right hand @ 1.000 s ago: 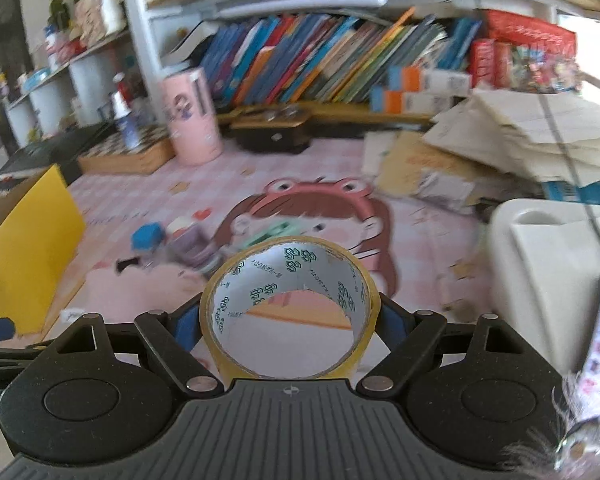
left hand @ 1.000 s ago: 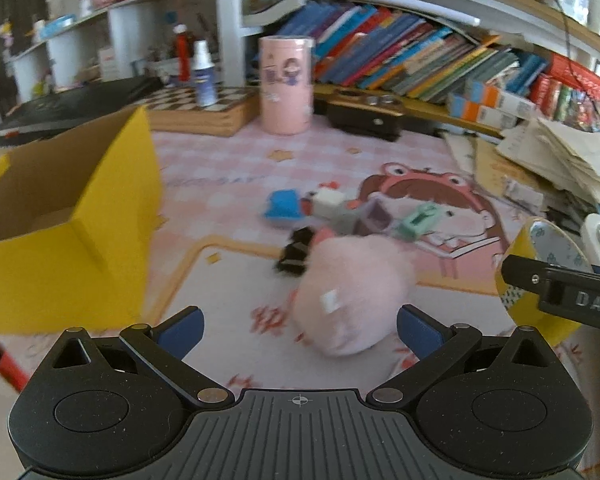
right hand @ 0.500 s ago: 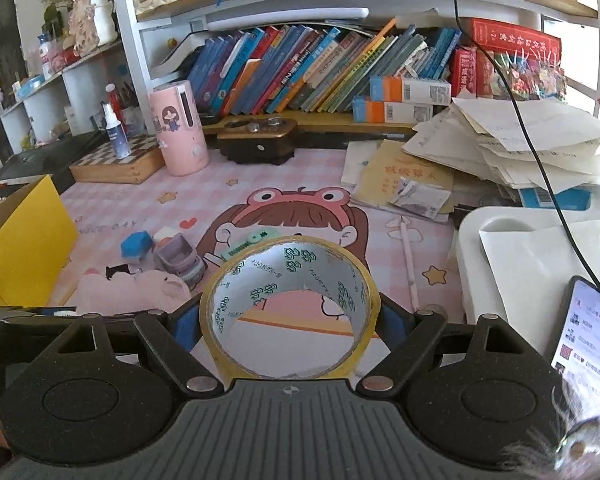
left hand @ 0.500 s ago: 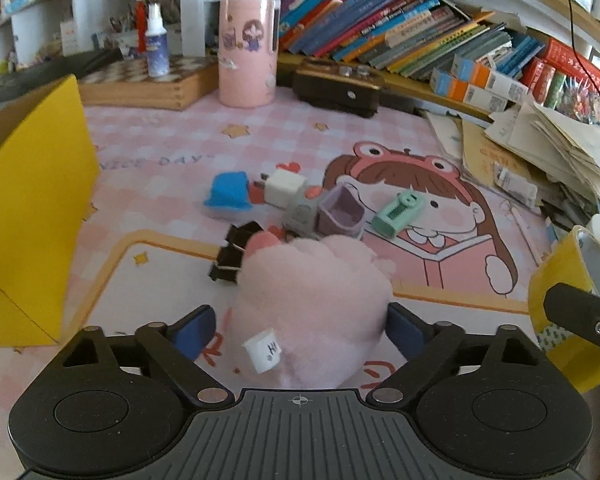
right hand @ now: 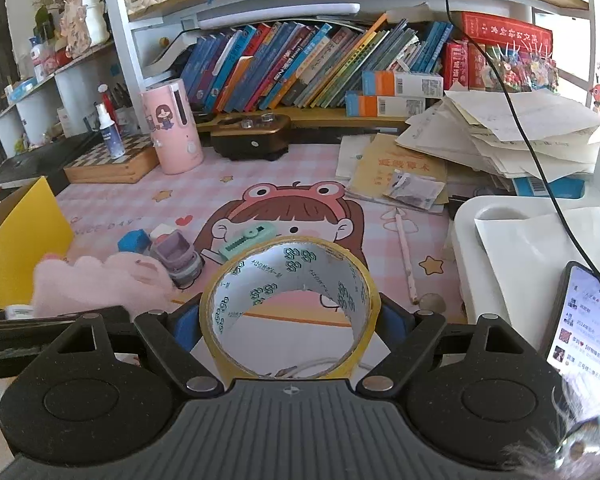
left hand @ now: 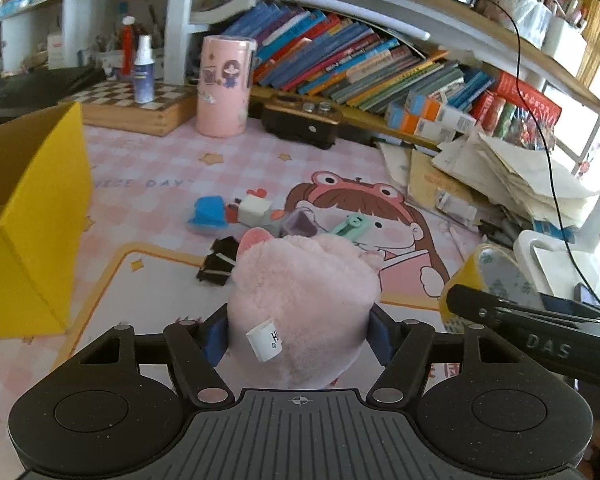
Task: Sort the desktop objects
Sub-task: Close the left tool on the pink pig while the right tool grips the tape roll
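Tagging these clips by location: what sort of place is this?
Probably a child's home study desk: a shelf of leaning books, a cartoon desk mat, and loose papers piled at one side.

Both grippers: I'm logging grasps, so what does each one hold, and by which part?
Left gripper squeezes the pink plush toy across its sides. Right gripper clamps the yellow tape roll across its outer rim.

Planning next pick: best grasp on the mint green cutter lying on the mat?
Grip the mint green cutter across its narrow width at mid-body, coming from above. It lies flat and slanted on the desk mat, so turn the fingers square to its long axis. The purple container sits close on its left.
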### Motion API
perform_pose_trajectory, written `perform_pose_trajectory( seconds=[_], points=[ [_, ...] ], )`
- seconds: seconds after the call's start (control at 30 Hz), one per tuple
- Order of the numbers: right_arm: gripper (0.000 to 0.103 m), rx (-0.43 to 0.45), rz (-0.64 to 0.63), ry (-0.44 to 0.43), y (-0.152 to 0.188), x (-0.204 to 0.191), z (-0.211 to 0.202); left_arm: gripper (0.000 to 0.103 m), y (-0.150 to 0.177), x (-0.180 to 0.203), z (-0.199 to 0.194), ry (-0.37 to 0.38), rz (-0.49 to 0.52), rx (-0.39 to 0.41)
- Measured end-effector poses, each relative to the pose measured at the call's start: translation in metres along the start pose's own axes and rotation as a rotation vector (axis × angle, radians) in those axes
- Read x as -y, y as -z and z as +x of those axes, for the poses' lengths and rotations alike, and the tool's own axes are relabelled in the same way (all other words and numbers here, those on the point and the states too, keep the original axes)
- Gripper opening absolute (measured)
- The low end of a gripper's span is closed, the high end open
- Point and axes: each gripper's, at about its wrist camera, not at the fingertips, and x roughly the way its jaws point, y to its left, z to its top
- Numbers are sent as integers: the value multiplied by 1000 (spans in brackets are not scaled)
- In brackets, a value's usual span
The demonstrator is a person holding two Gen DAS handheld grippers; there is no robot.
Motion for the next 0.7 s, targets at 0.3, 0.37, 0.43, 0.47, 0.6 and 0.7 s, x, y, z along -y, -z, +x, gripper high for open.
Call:
perform_pose_trajectory(
  seconds=[0.3, 0.37, 0.43, 0.47, 0.6, 0.7],
  points=[
    [83, -11, -45, -59, 12, -23, -11, 67, 24, -27, -35, -68, -101, 33],
    [83, -19, -61, -70, 17, -31, -15, 67, 30, -34, -41, -75, -123, 37],
    [83, -24, -79, -79, 21, -39, -20, 67, 35, -41, -48, -80, -139, 42],
    [83, -25, -89, -84, 23, -44, -23, 67, 37, -45, -51, -81, -145, 45],
    [83, -35, -99, -97, 31, -60, -31, 67, 47, -64, -65, -89, -175, 63],
    [83, -43, -104, -98, 37, -75, -36, 67, 53, -82, -77, -93, -210, 71]
  ],
)
